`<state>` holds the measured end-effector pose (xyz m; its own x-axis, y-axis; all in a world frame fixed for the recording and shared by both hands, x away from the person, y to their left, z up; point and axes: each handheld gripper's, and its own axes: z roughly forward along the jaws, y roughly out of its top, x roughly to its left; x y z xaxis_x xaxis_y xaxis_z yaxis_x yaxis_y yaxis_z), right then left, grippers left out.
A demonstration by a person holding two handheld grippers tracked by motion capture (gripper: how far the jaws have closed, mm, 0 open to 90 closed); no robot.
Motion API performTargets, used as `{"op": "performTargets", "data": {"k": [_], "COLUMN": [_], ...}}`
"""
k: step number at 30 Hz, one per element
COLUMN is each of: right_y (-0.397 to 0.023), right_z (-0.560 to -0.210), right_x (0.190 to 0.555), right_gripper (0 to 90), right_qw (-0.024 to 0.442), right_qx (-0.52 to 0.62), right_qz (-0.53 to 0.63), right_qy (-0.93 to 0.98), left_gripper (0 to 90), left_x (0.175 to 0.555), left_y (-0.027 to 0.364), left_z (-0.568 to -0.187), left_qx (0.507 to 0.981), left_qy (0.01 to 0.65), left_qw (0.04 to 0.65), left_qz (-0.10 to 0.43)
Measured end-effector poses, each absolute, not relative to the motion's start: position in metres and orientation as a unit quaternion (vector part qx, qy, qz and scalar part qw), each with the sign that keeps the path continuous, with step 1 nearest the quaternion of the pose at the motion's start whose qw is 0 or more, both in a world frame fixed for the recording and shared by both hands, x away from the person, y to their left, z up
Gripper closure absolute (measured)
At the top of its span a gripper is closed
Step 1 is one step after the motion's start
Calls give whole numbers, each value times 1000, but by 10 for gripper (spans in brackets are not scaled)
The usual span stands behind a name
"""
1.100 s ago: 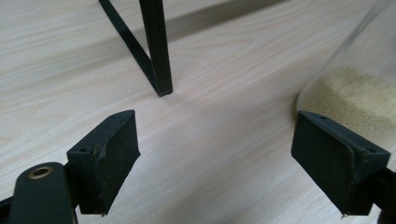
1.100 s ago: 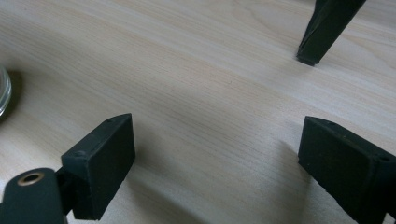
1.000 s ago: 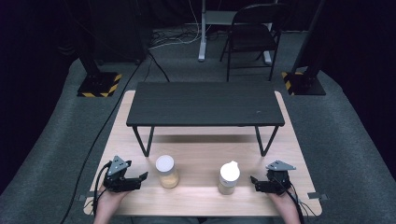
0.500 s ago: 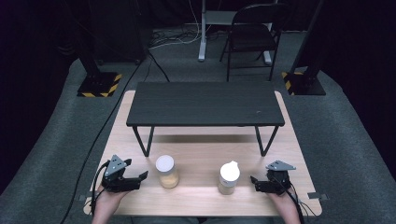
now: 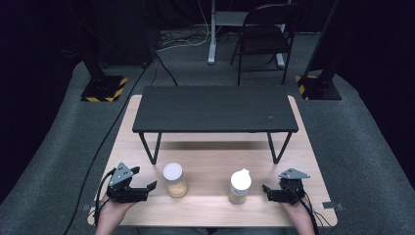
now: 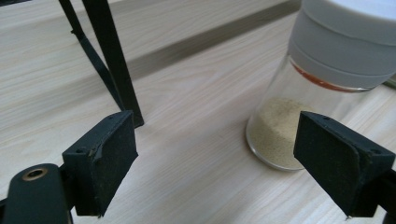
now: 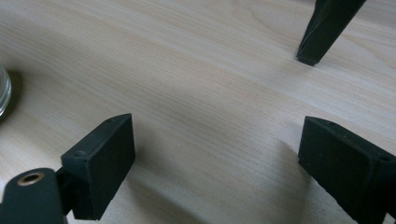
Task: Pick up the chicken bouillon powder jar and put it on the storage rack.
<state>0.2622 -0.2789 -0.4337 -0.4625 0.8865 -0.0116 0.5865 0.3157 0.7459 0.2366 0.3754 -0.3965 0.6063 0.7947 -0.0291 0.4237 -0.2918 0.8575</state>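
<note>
my left claw (image 5: pixel 152 185) rests on the pale wooden bench (image 5: pixel 210 161), released, its jaws just widening with nothing between them. the glass jar of beige powder with a flat white lid (image 5: pixel 174 179) stands upright just beside it. my right claw (image 5: pixel 265 188) is released too, near the glass jar with a white spouted cap (image 5: pixel 240 186). behind both stands the black low table (image 5: pixel 215 108).
</note>
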Motion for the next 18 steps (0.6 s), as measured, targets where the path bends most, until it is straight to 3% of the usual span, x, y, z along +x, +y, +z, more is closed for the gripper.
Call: {"op": "performTargets", "data": {"k": [18], "right_y": [-279], "right_z": [-434], "right_x": [262], "right_gripper": [101], "right_qw": [216], "right_qx": [471], "right_qz": [347], "right_qy": [782], "left_gripper": [100], "left_x": [233], "left_y": [372], "left_z": [-386], "left_qx": [790], "left_qy": [359], "left_qw": [456], "left_qz": [199]}}
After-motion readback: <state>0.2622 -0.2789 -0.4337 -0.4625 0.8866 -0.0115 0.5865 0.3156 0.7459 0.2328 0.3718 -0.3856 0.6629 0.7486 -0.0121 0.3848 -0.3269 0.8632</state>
